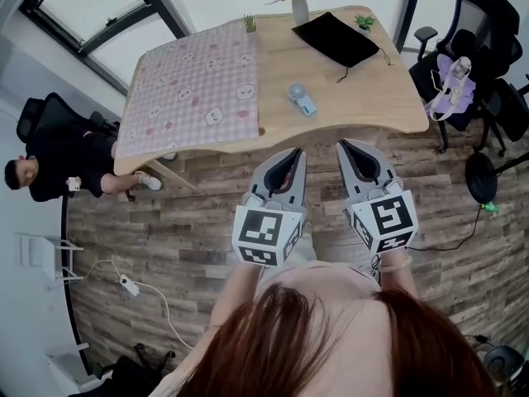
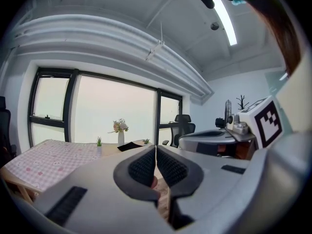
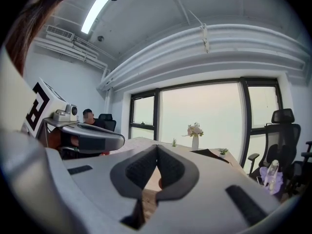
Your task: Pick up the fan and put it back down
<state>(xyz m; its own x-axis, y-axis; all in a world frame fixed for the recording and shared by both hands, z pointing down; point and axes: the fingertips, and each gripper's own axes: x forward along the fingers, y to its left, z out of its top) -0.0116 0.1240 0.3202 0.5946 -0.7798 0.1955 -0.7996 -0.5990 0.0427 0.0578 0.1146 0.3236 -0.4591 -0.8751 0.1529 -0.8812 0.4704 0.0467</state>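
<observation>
Recorded before any grasp. Found the small blue handheld fan (image 1: pixel 302 99) lying flat on the wooden tabletop (image 1: pixel 364 98), untouched; judged both the lift and the set-down as not yet begun. Showed the left gripper (image 1: pixel 288 160) and the right gripper (image 1: pixel 354 149) side by side, well short of the fan on its near side, above the floor, pointed roughly level toward it. Showed the left fingers (image 2: pixel 144 167) pressed together on nothing; likewise the right fingers (image 3: pixel 170 167), pressed together and empty.

left gripper (image 1: pixel 295 152): grey shell, black pads, black-white marker cube | right gripper (image 1: pixel 344 145) – alike | hair (image 1: pixel 314 346) – reddish-brown
</observation>
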